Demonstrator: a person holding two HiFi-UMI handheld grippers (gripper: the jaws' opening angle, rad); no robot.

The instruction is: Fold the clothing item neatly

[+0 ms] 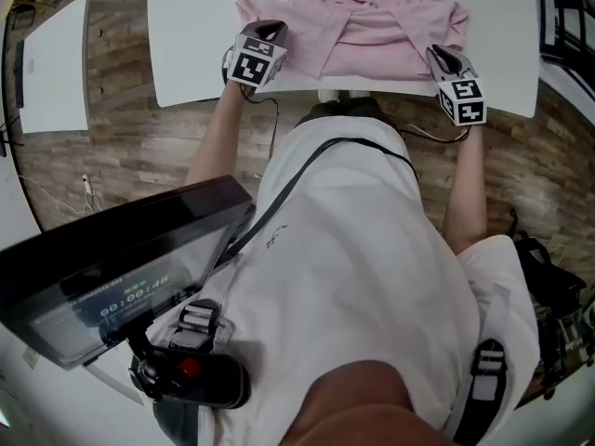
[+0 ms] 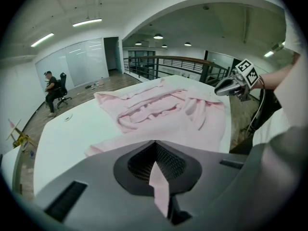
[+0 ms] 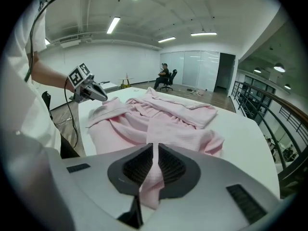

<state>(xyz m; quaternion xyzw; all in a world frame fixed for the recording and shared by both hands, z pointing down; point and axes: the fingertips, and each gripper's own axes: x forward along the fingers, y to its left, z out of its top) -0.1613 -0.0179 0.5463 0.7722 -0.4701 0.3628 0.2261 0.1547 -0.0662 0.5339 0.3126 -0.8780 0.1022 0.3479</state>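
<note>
Noted pink garment [image 1: 372, 26] at 12 o'clock in the head view, rumpled and partly folded over itself, lying on white tabletop [image 1: 204, 45] with its near hem right at the near edge. Left hand-held gripper [image 1: 270, 33] at the garment's 7 o'clock corner, marker cube toward the camera, jaws closed on a thin strip of pink cloth. Confirmed in the left gripper view: left hand-held gripper [image 2: 157, 177] with pads together, a narrow pink fold pinched between them, hanging toward 6 o'clock. Right hand-held gripper [image 1: 442, 59] at the garment's 5 o'clock corner, likewise clamped on fabric. Confirmed in the right gripper view: right hand-held gripper [image 3: 152, 172] with jaws nearly together, a thicker bunch of pink cloth between the pads, spilling out below them. Rest of pink garment [image 2: 163, 109] stretched away from the left jaws across tabletop [image 2: 72, 138]; same pink garment [image 3: 159, 119] beyond the right jaws on tabletop [image 3: 240, 129], loose folds heaped toward the far side. Each tool seen from the other: right hand-held gripper [image 2: 226, 87] at 2 o'clock in the left gripper view, left hand-held gripper [image 3: 98, 94] at 10 o'clock in the right gripper view. Wooden floor [image 1: 121, 147] around the tabletop. Dark screen [image 1: 121, 258] at 8 o'clock in the head view, in front of a white shirt [image 1: 353, 249]. Seated person [image 2: 50, 88] far off at 9 o'clock in the left gripper view; railing [image 2: 168, 64] at 12 o'clock there.
</note>
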